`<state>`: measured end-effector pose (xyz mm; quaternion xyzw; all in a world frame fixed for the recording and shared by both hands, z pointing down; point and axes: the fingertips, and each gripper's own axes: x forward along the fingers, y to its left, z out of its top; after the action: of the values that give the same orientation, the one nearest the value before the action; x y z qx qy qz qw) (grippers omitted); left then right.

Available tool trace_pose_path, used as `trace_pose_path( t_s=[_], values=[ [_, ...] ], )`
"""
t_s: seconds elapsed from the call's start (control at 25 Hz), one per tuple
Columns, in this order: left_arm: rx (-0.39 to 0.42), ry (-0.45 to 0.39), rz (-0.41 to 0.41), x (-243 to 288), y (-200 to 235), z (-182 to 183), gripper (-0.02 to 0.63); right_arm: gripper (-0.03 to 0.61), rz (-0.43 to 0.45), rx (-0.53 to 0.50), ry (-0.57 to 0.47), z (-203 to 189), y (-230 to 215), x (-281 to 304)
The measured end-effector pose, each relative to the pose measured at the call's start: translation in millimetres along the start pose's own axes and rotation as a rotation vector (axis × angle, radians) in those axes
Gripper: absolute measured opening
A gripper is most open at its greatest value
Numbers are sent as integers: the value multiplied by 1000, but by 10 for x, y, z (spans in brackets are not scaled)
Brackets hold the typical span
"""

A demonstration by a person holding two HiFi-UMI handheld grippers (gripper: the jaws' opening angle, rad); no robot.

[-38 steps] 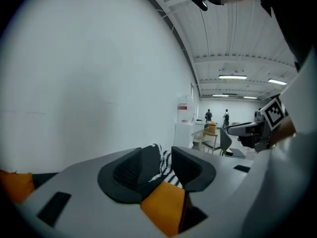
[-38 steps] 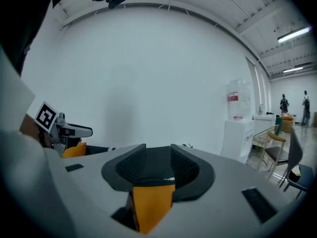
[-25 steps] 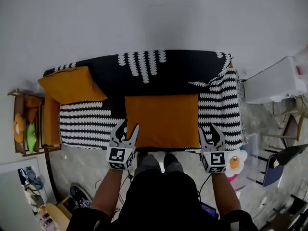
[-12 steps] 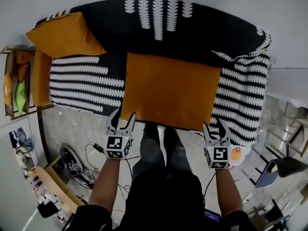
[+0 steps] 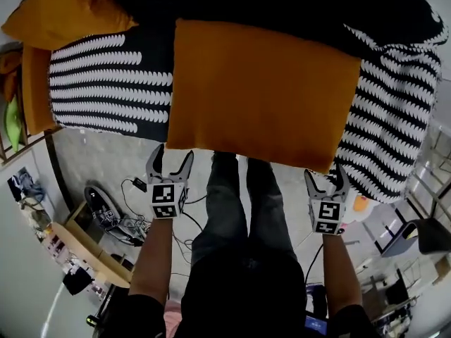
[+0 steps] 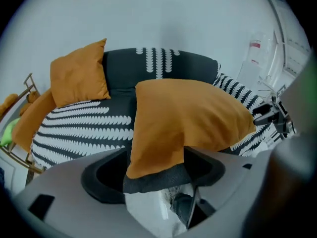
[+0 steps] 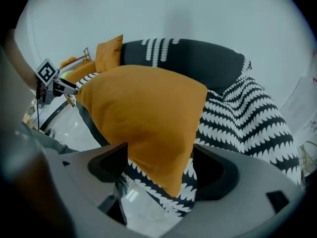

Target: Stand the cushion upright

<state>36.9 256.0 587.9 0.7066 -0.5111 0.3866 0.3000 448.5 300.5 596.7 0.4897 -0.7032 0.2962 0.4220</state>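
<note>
A big orange cushion point(image 5: 261, 90) lies flat on the seat of the black-and-white sofa point(image 5: 113, 83), its front edge hanging over the seat's front. My left gripper point(image 5: 172, 159) sits just in front of the cushion's near left corner point(image 6: 153, 157). That corner shows between the opening jaws, and the pads do not press on it. My right gripper point(image 5: 326, 178) is at the near right corner point(image 7: 168, 162), jaws also opening, with the corner between them unpinched. In each gripper view the other gripper appears at the cushion's far corner.
A second orange cushion point(image 5: 63, 9) leans upright at the sofa's back left. A wooden rack point(image 5: 14, 111) stands left of the sofa. Cables and shoes point(image 5: 106, 210) lie on the floor by the person's legs point(image 5: 239, 203). A chair point(image 5: 423, 234) stands at the right.
Both grippers have sunk and come forward to the cushion's front corners, and their jaws have spread wider. The head has dropped closer, so the sofa fills the view.
</note>
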Motion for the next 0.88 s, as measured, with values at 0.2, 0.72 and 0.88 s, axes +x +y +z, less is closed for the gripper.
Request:
trace_pose_path(
  t_s=[0.2, 0.72, 0.88],
  values=[
    [9, 77, -10, 151, 25, -356, 395, 412, 0, 46, 104, -434, -82, 140],
    [39, 127, -96, 491, 44, -341, 386, 389, -41, 83, 187, -463, -98, 398],
    [77, 121, -145, 463, -172, -190, 252, 306, -38, 117, 191, -351, -111, 367]
  ],
)
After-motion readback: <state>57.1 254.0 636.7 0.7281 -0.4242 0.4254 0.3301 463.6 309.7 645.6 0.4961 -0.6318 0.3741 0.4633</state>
